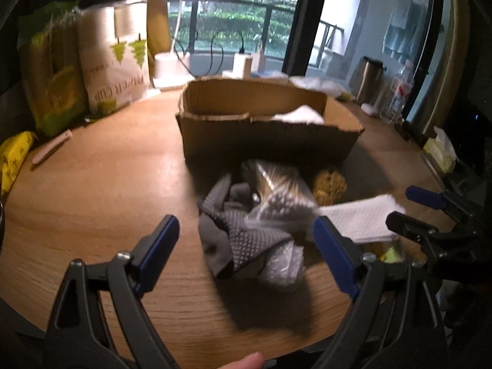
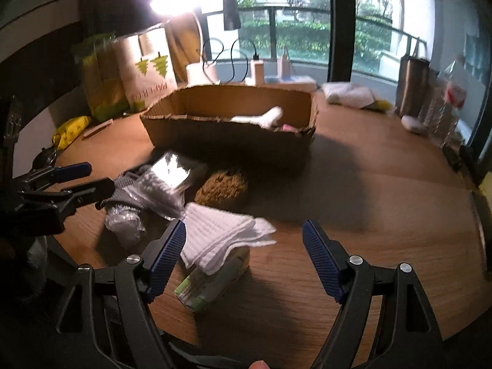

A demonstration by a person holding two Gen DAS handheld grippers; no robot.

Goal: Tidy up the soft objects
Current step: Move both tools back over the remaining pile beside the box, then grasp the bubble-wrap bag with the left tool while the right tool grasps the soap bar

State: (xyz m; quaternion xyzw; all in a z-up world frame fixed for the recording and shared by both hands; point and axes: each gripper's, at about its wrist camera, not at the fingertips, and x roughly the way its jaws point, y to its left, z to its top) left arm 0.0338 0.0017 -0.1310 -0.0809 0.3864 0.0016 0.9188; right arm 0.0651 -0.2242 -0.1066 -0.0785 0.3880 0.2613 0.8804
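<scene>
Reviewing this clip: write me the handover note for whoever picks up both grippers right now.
Left gripper: open, empty, aimed down at the grey dotted gloves tangled with bubble wrap.
Right gripper: open, empty, aimed at the folded white cloth, which lies on a green-and-white packet.
A brown fuzzy item sits between that pile and the cardboard box.
Done: a white soft item and something pink are already in the box.
Left: gloves, white cloth and the brown item are on the table, still unboxed.
</scene>
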